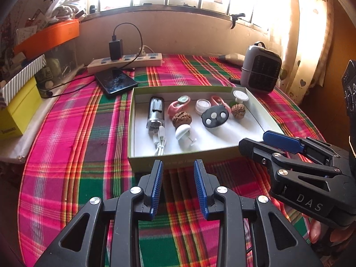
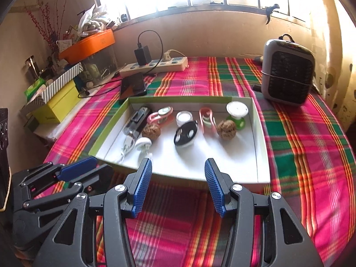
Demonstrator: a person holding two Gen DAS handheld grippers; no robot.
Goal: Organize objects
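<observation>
A shallow green-rimmed box (image 1: pixel 191 159) (image 2: pixel 262 146) with a white floor sits on the plaid cloth. Inside lie a clear cylindrical device with a white cable (image 1: pixel 155 113) (image 2: pixel 135 124), two walnuts (image 1: pixel 181 119) (image 2: pixel 226 128), pink clips (image 1: pixel 178 105) (image 2: pixel 207 119), a black oval piece with white dots (image 1: pixel 214 116) (image 2: pixel 186 134), a small white jar (image 1: pixel 203 105) (image 2: pixel 184 117) and white suction hooks (image 1: pixel 182 133) (image 2: pixel 237 110). My left gripper (image 1: pixel 178 166) (image 2: pixel 75 169) is open and empty before the box's near wall. My right gripper (image 2: pixel 178 163) (image 1: pixel 262 140) is open and empty at the box's near edge.
A phone (image 1: pixel 115 82) charges from a power strip (image 1: pixel 124 62) at the back. A small grey heater (image 2: pixel 287 73) stands at the back right. Stacked yellow, striped and orange boxes (image 1: pixel 20 102) crowd the left. A curtain (image 1: pixel 311 33) hangs at the right.
</observation>
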